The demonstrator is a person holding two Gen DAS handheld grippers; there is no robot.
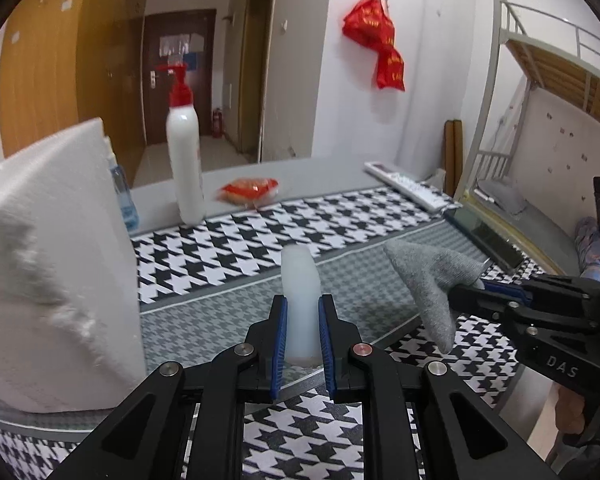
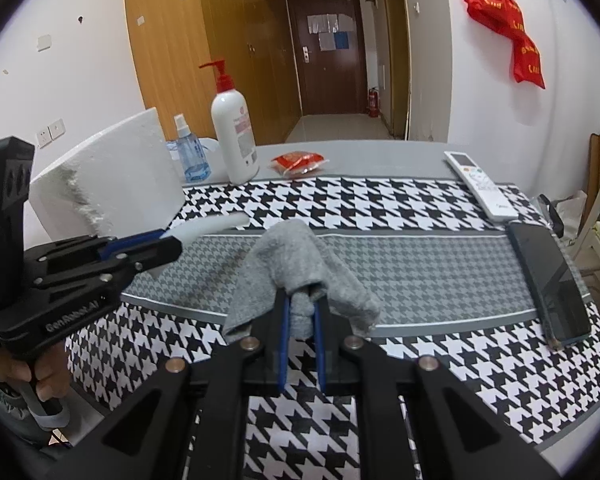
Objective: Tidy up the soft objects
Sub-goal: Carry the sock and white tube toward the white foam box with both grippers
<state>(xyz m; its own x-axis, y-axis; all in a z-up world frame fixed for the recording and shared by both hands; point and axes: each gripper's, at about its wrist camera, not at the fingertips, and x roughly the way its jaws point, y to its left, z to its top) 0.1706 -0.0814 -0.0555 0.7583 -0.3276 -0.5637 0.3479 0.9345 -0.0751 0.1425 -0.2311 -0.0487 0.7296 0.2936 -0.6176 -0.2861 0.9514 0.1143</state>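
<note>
A pale, translucent soft stick stands upright between the blue pads of my left gripper, which is shut on it above the houndstooth tablecloth. To its right a grey knitted cloth hangs from my right gripper. In the right wrist view that grey cloth drapes over both fingers, with a fold pinched between the pads of the right gripper, which is shut on it. At the left of that view the left gripper holds the white stick pointing right.
A white foam block stands at the table's left. Behind it are a blue spray bottle, a white pump bottle and a red packet. A remote and a dark phone lie at the right edge.
</note>
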